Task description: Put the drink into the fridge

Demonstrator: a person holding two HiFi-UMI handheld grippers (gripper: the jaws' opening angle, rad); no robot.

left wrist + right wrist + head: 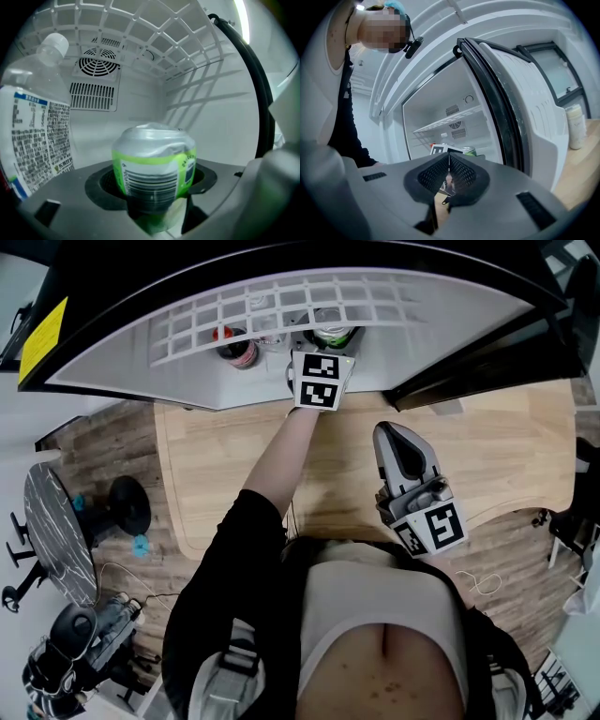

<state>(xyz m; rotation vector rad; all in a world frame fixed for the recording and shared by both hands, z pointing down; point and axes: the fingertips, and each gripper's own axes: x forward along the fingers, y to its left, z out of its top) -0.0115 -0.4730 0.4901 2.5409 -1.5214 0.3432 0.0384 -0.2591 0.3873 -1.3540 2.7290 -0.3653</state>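
Head view: left gripper reaches into fridge, jaws clamped on green can, water bottle just beside. Right gripper pinched together, empty, over wooden table near its front edge. Plank floor.

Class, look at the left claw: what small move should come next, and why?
Probably set the can down beside the bottle and open the left claw: that claw is shut on the can, which is inside the fridge.
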